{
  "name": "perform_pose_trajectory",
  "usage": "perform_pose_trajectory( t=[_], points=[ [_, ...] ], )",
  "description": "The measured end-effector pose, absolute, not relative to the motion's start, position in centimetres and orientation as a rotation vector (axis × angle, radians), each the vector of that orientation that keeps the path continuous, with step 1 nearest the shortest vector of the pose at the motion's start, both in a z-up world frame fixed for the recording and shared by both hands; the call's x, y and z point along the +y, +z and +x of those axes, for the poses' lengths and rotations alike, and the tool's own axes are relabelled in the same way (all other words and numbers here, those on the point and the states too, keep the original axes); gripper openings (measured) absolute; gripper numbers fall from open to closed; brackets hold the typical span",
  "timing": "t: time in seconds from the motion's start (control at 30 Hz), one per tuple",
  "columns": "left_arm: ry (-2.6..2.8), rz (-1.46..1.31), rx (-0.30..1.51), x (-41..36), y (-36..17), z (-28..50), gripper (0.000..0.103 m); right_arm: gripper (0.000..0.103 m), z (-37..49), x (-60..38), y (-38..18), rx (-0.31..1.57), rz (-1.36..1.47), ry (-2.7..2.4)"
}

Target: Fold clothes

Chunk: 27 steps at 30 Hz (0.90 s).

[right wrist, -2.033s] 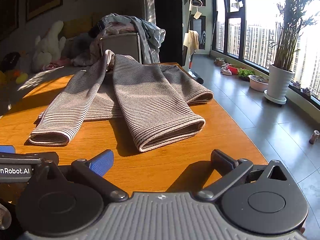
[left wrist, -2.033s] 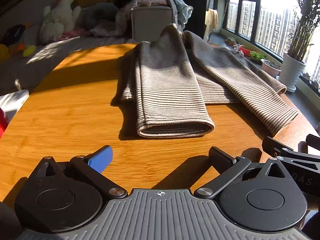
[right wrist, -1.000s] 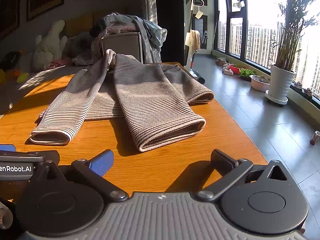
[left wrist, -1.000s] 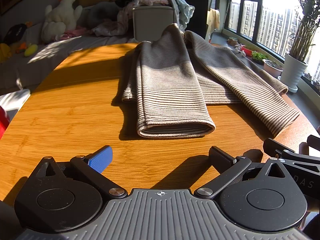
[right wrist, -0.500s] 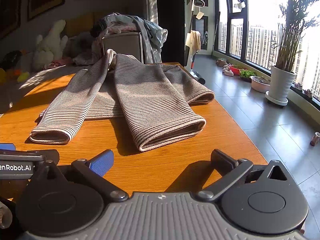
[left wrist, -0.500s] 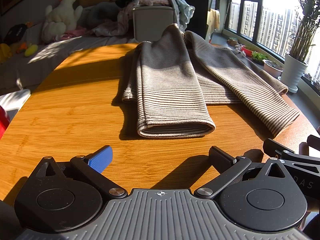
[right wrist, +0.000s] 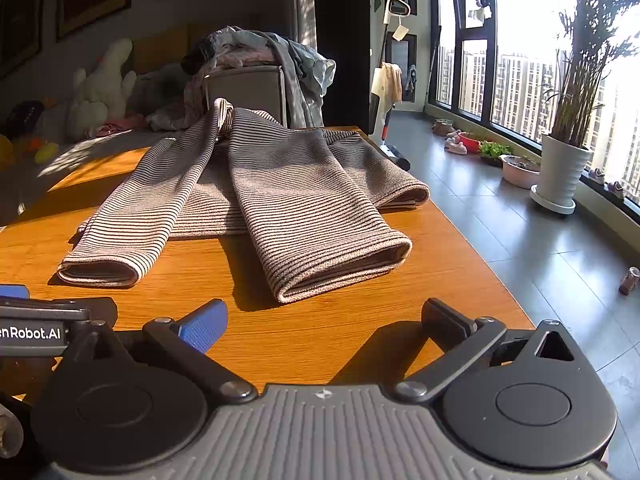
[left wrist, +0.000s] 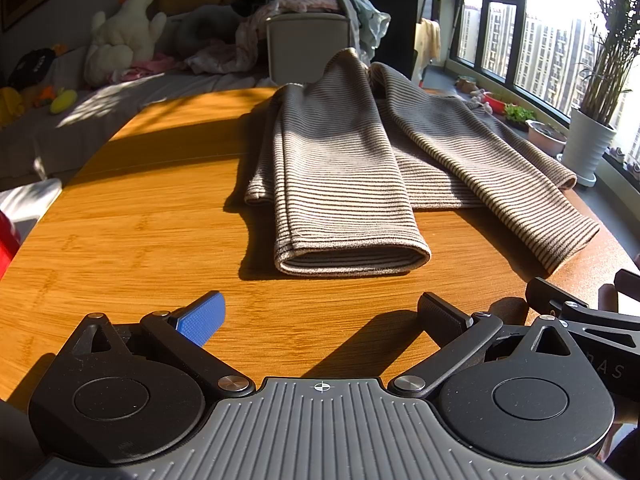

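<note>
A brown-and-white striped sweater (left wrist: 340, 152) lies on the wooden table (left wrist: 140, 208), both sleeves folded toward me over its body. In the left wrist view its left sleeve cuff (left wrist: 352, 256) faces my left gripper (left wrist: 320, 316), which hovers open just short of it with nothing between its fingers. The right wrist view shows the same sweater (right wrist: 288, 184) with its right sleeve cuff (right wrist: 344, 268) ahead of my open, empty right gripper (right wrist: 324, 320). The other sleeve (right wrist: 132, 232) lies to the left.
Behind the table stands a grey bin (left wrist: 308, 48) heaped with clothes, beside a bed with a white plush toy (left wrist: 124, 36). The table's right edge (right wrist: 480, 264) drops to a tiled floor with a potted plant (right wrist: 564, 176). The other gripper's body (right wrist: 36, 328) is at the left.
Almost nothing differs. Both grippers stay open near the table's front edge and the sweater lies as before; the views shift only very slightly.
</note>
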<state>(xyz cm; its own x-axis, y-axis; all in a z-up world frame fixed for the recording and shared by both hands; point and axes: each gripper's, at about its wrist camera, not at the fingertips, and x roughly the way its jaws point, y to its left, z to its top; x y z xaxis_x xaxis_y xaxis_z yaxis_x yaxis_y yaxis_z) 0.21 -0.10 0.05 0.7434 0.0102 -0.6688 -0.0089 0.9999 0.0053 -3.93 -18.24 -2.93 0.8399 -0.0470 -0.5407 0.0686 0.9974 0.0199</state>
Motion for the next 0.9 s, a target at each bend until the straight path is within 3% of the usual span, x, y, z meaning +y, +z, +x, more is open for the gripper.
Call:
perform_pose_trajectory(
  t=[0.9],
  points=[
    [0.013, 0.000, 0.728, -0.09, -0.03, 0.16, 0.103, 0.103, -3.62, -18.09, -2.93, 0.572, 0.034, -0.063]
  ],
)
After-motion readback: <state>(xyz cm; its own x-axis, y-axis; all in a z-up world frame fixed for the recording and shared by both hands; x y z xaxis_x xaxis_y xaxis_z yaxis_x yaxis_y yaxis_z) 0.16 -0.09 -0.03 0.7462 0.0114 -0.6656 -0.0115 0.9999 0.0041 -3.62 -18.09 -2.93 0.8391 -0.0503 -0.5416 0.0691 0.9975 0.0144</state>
